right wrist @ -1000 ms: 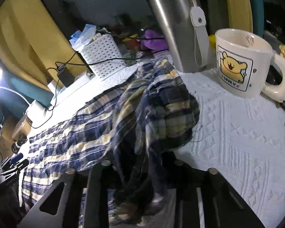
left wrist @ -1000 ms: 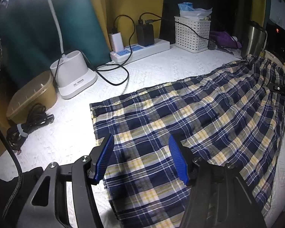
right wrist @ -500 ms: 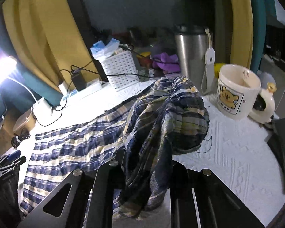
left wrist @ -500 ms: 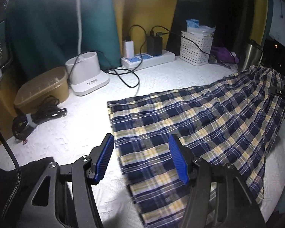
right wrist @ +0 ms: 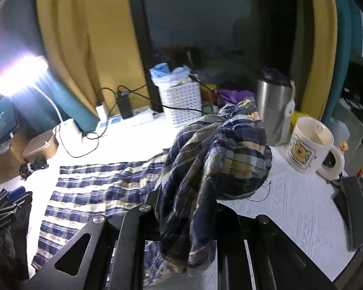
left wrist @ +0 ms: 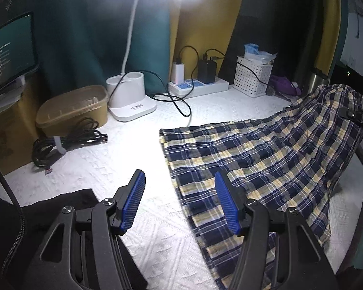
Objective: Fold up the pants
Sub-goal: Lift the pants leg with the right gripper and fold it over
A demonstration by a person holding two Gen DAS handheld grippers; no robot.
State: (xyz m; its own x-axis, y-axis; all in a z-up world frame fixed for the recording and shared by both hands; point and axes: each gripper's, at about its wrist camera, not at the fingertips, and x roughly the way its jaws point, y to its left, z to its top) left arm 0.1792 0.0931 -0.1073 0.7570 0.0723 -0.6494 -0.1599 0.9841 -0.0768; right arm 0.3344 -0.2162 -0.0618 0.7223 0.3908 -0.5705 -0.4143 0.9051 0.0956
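Blue, yellow and white plaid pants (left wrist: 261, 159) lie spread on a white textured cloth (left wrist: 96, 166), leg hems toward the left. My right gripper (right wrist: 188, 207) is shut on the bunched waist end of the pants (right wrist: 217, 159) and holds it lifted above the table, the cloth draping over and hiding its fingertips. In the left wrist view that raised end shows at the far right. My left gripper (left wrist: 179, 200) hovers open over the leg hem's near corner, blue pads (left wrist: 133, 203) apart with nothing between them.
At the back stand a white lamp base (left wrist: 130, 96), a power strip (left wrist: 198, 85) with chargers and cables, a white basket (left wrist: 253, 75), a tan tub (left wrist: 72, 108) and a coiled cable (left wrist: 65, 142). A steel tumbler (right wrist: 273, 104) and bear mug (right wrist: 309, 145) sit right. Dark cloth (left wrist: 43, 217) lies near left.
My right gripper has risen with the waist end, pulling the pants up off the table. My left gripper has drawn back and to the left, so it now hovers at the hem's edge.
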